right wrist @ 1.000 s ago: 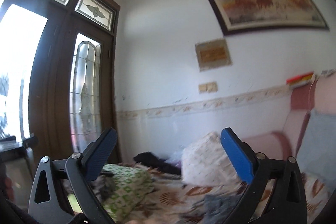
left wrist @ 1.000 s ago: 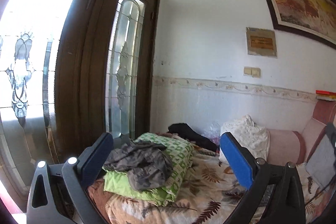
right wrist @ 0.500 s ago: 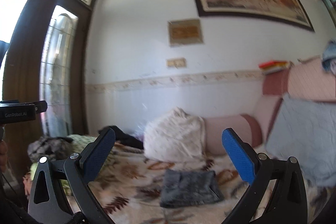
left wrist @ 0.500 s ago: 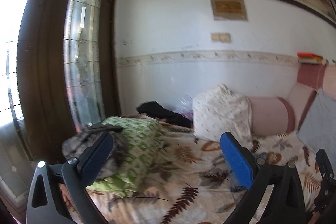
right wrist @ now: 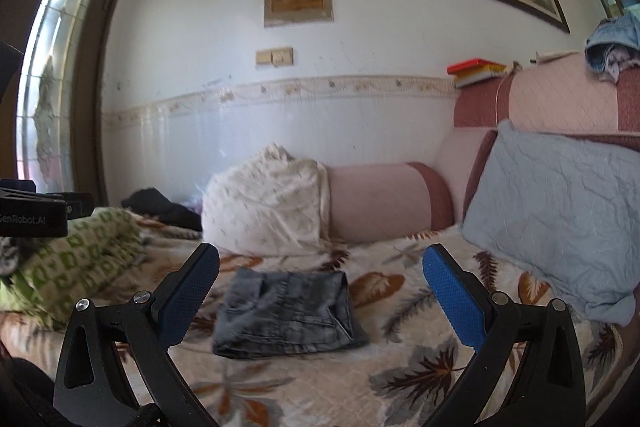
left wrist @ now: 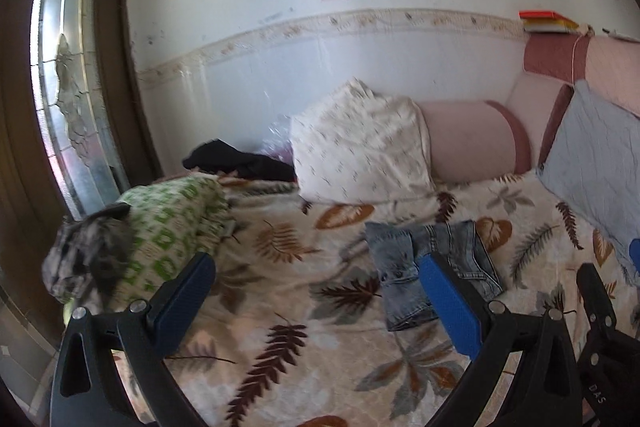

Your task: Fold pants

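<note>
Both views have swung down and right since a second ago, so the folded jeans (right wrist: 286,309) now show. Left gripper (left wrist: 316,301) and right gripper (right wrist: 320,291) hold their blue fingers (right wrist: 452,297) wide apart, gripping nothing. The jeans lie on the leaf-patterned bed cover (left wrist: 280,327), near a white pillow (left wrist: 360,143).

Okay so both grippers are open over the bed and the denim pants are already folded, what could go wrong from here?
1. The folded grey-blue denim pants lie on a soft, leaf-patterned bedspread; a stray nudge from the open right gripper might undo the fold.
2. The left gripper hovers beside the right one's fingers; they could collide.
3. The crumpled grey garment sits at the green patterned bundle's edge and may slide off.
</note>
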Action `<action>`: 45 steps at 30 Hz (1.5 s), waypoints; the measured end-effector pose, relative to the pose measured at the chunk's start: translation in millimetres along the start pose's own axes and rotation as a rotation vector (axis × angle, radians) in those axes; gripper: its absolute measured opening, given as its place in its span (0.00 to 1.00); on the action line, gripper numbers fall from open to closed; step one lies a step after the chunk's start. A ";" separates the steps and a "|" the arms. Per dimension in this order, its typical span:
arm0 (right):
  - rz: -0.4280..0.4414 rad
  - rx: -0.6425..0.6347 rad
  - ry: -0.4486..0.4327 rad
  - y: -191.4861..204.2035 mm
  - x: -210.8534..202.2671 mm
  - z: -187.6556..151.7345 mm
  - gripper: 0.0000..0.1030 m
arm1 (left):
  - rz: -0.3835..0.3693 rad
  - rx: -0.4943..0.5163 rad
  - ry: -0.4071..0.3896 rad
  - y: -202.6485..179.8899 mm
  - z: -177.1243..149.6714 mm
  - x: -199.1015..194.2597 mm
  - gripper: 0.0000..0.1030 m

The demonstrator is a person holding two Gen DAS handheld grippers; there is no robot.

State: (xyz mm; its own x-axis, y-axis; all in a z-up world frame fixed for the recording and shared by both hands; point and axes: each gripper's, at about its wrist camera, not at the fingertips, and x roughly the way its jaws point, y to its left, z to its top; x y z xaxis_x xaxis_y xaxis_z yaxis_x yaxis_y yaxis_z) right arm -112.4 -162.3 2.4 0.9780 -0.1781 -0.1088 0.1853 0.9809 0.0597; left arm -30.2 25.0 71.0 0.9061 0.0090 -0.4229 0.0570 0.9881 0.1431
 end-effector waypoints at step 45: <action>0.035 -0.037 0.184 17.4 132.4 -63.3 1.00 | -0.004 0.005 0.221 -6.1 -58.5 136.4 1.00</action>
State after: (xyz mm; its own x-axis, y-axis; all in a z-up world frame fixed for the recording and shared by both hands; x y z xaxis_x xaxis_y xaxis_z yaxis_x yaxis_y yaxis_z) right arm 14.3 -163.9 -73.8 0.9489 -0.1296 -0.2876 0.1444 0.9890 0.0306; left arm 68.5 29.2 -39.9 0.7919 0.0396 -0.6094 0.0628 0.9873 0.1457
